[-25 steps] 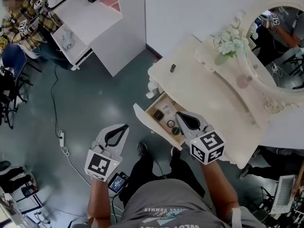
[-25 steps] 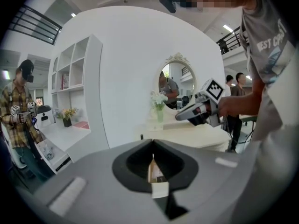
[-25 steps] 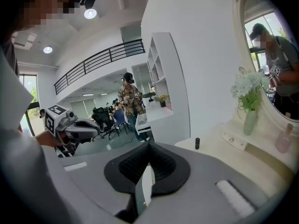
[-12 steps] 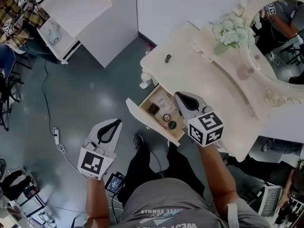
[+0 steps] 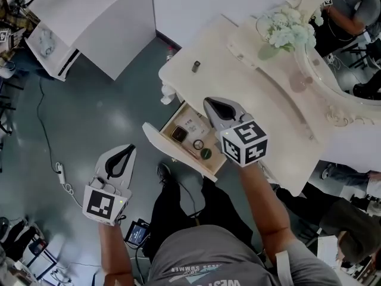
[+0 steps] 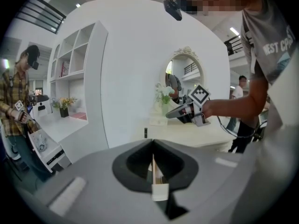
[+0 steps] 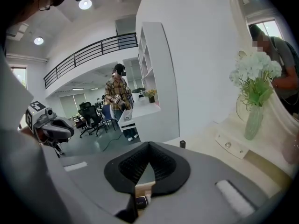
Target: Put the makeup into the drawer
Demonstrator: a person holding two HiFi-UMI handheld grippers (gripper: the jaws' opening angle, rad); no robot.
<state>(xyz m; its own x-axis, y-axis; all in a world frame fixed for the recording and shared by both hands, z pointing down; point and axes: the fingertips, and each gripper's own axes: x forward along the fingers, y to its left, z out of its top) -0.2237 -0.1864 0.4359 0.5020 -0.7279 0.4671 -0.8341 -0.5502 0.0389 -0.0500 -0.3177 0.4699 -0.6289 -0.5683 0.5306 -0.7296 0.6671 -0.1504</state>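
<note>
**Both claws shut and empty beside the open dresser drawer**

The right claw (image 5: 212, 103) has its jaws pressed together with nothing between them. It hangs over the near edge of the cream worktop (image 5: 238, 79), just above the back of the open drawer (image 5: 166, 151). In the right gripper view, a strip of the drawer's inside shows behind the jaws.

The left claw (image 5: 128, 148) is likewise closed and holds nothing. It sits lower and to the left, over the grey floor (image 5: 101, 106), apart from the drawer and pointing towards its front panel.

The drawer stands pulled out from the worktop's near edge. In it lie a dark square compact (image 5: 178, 134), a small ring-shaped piece (image 5: 198, 144), a round green pot (image 5: 205, 154) and a white card (image 5: 191, 124), close together but not stacked.

A small dark tube (image 5: 196, 66) stands upright on the worktop near its far left corner, well apart from both claws and outside the drawer.

Farther right on the worktop are a vase of white flowers (image 5: 284, 30) and an oval mirror (image 5: 348, 46) in a carved cream frame. On the floor to the left a cable (image 5: 59, 171) trails past the left claw, and a white shelf unit (image 5: 77, 16) stands at the far left.
</note>
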